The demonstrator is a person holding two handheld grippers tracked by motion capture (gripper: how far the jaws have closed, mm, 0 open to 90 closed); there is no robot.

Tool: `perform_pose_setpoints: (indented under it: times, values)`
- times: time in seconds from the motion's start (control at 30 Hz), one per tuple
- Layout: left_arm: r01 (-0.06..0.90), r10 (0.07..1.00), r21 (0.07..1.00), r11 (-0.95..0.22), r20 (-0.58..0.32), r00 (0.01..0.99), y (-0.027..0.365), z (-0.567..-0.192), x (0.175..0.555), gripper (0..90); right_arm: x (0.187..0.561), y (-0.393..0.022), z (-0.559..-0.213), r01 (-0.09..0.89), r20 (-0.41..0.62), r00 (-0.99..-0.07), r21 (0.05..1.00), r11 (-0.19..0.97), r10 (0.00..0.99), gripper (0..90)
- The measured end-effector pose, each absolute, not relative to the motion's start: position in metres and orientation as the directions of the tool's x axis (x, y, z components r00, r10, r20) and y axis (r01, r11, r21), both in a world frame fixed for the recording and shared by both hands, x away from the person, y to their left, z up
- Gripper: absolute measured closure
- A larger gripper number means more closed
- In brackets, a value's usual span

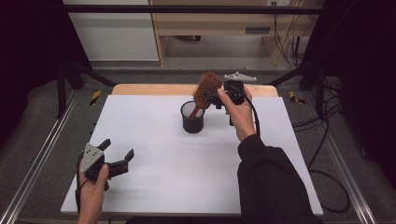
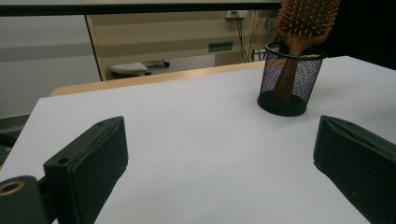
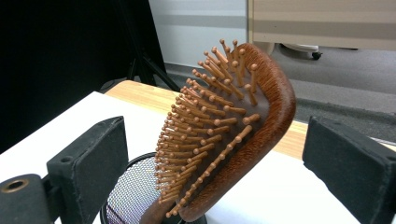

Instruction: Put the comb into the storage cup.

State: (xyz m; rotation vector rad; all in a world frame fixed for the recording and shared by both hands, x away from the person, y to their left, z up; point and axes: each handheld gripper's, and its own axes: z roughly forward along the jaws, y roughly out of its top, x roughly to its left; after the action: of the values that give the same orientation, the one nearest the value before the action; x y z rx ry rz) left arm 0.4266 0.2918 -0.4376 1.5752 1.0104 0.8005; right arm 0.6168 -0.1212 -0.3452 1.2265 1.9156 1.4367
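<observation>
A wooden hairbrush [image 1: 207,88] stands handle-down in a black mesh cup [image 1: 192,119] near the middle back of the white table [image 1: 163,158], its head leaning to the right. My right gripper [image 1: 212,99] is open at the brush head. In the right gripper view the bristled head [image 3: 233,135] rises between the wide-apart jaws of that gripper [image 3: 217,154] and touches neither, above the cup rim [image 3: 126,196]. My left gripper [image 1: 118,147] is open at the near left corner and holds nothing. In the left gripper view the open gripper [image 2: 219,158] faces the cup [image 2: 289,84] and brush [image 2: 306,21] from afar.
A wooden strip [image 1: 154,88] borders the table's far edge. Metal rails [image 1: 42,158] run along both sides. Cables [image 1: 327,154] lie on the floor at the right. A cabinet [image 1: 210,28] stands behind the table.
</observation>
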Motion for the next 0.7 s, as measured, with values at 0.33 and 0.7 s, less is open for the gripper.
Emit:
perform_pose_setpoints:
  times: [0.33,0.7]
  values:
    - [0.204,0.908,0.975,-0.092,-0.002,0.419,0.2916,-0.4377,0.4265,3.4,0.613,-0.1269,-0.3398,0.371,0.148,-0.501,0.927,0.057,0.853,7.4]
    - [0.204,0.908,0.974,-0.094,0.0,0.42,0.2916,-0.4379,0.4268,3.3,0.6097,-0.1315,-0.3352,0.362,0.151,-0.5,0.931,0.048,0.853,7.6]
